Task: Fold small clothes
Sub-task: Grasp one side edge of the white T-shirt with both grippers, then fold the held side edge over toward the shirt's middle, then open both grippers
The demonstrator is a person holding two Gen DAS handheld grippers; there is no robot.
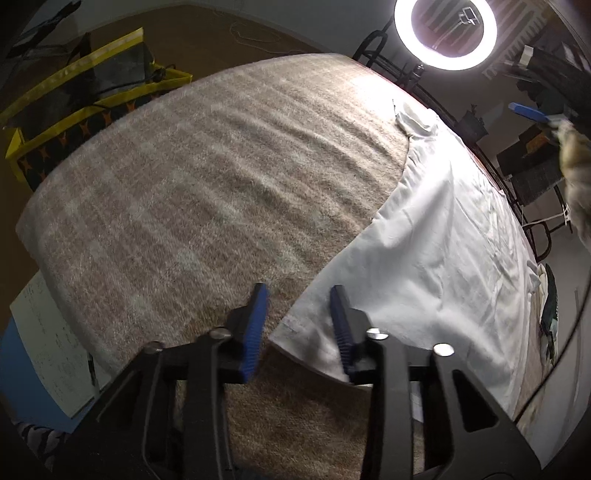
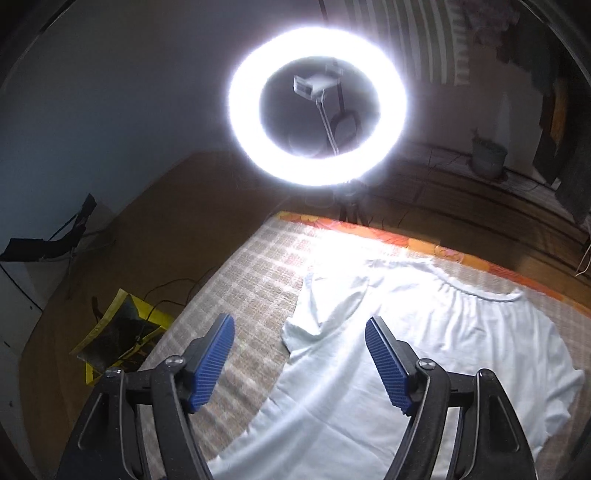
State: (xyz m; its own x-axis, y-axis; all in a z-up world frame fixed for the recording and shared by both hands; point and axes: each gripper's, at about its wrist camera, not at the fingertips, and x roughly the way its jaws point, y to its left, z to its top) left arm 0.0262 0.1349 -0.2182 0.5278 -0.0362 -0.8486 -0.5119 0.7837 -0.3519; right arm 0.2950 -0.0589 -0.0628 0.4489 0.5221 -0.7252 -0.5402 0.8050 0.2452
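At the near corner of the white T-shirt (image 1: pixel 436 236), through the left wrist view, I've got my left tongs (image 1: pixel 300 325) hanging just over the hem corner: the right-hand pad sits over white cloth, the other over bare blanket, and there's a clear gap between the two, so I call them open with nothing pinched, the corner lying between them rather than gripped. The shirt runs away from these tongs up and to the right, long axis pointing toward the collar end at the far edge, so my left hand is the nearer one to this hem. Far right of the same view, a blue pad of the right tongs (image 1: pixel 528 112) peeks in above the shirt's far side, well apart from the cloth. Underneath is a bed with a tan checked blanket (image 1: pixel 192 177); a yellow-trimmed bag (image 1: pixel 77 110) sits on the floor beyond, and the ring light (image 1: pixel 445 33) glares at top. Now the right wrist view: my right tongs (image 2: pixel 300 341) are spread wide and empty, hovering above the shirt's sleeve side, with the sleeve just ahead between the pads and the collar further off to the right. The shirt lies flat, chest up, near the orange-patterned bed edge (image 2: pixel 424 245). I reckon the fold starts with the left hand closing on that hem corner.
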